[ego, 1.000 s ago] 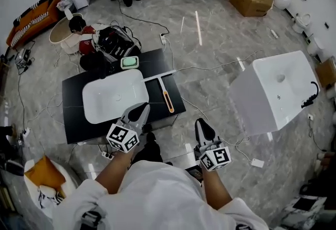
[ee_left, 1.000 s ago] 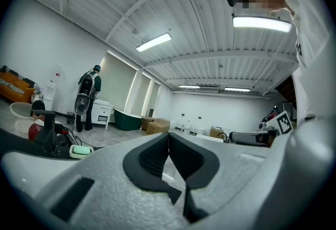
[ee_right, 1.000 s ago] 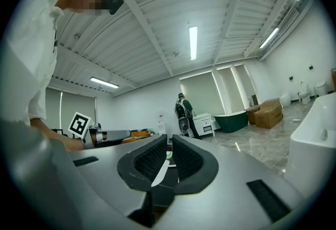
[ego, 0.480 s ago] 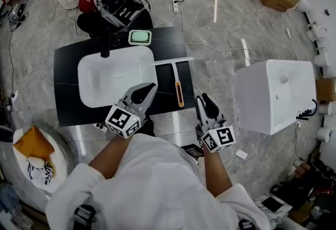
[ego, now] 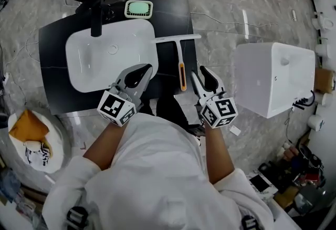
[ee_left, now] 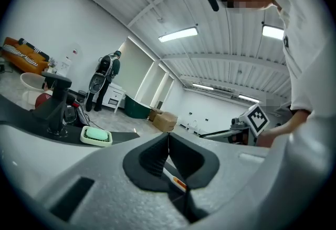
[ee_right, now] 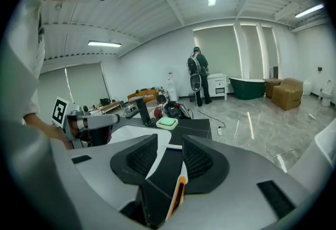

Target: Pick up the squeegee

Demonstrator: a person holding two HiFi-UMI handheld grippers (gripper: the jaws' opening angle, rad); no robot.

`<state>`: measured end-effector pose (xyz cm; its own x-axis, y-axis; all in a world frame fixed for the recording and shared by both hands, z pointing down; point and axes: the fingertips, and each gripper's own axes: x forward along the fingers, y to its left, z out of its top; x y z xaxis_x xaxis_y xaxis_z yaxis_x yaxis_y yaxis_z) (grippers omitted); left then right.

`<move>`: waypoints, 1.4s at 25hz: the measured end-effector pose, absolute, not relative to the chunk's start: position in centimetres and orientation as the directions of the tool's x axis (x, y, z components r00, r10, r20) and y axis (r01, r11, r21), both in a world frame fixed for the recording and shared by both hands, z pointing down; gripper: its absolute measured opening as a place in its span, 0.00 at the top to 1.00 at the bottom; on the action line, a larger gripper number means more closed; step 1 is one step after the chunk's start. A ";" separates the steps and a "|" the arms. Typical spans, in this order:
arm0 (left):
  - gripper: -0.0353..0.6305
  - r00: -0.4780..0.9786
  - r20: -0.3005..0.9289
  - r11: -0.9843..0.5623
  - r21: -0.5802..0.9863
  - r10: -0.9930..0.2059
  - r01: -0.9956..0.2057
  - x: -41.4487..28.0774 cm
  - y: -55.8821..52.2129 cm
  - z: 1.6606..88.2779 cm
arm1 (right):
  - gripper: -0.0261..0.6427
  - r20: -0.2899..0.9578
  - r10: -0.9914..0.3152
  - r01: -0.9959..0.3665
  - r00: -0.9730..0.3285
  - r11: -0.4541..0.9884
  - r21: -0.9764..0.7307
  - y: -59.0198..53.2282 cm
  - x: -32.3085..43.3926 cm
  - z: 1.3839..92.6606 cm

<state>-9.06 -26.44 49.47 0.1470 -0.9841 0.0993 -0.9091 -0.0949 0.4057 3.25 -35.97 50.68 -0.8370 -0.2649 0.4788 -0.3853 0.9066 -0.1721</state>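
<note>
Squeegee [ego: 180, 58]: lying on dark surface [ego: 52, 84], frame centre.
Right tool [ego: 202, 73]: jaws opening, holding nothing, hovering just right of squeegee.
Left tool [ego: 139, 72]: jaws pressing together, empty.

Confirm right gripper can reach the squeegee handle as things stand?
Probably yes. The right gripper, fingers opening with nothing between them, sits just short of the squeegee, which lies uncovered on the black counter beside the basin.

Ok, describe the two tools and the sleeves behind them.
Left tool and right tool match: pale grey bodies, black ribbed pads inside tapering jaws, each bearing a white cube printed with black square markers. Right tool's jaws are opening, gripping nothing. The person wears white sleeves.
</note>
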 end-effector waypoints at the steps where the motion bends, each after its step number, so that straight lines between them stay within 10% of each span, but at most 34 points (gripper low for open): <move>1: 0.92 0.140 0.105 -0.087 0.401 -0.985 -0.912 -9.1 -26.4 49.8 | 0.77 0.495 -0.248 -0.377 -0.833 0.909 -0.178 -36.1 2.8 51.4; 35: 0.92 0.085 0.272 -0.016 0.245 -0.959 -0.969 -9.7 -29.4 58.2 | 0.75 0.843 0.031 -0.396 -0.537 0.873 -0.284 -41.2 -3.6 67.4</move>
<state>-9.69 -29.44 58.18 0.0848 -0.9586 0.2720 -0.9694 -0.0162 0.2450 -3.64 -41.20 67.40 -0.5371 0.0308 0.8430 -0.3963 0.8729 -0.2844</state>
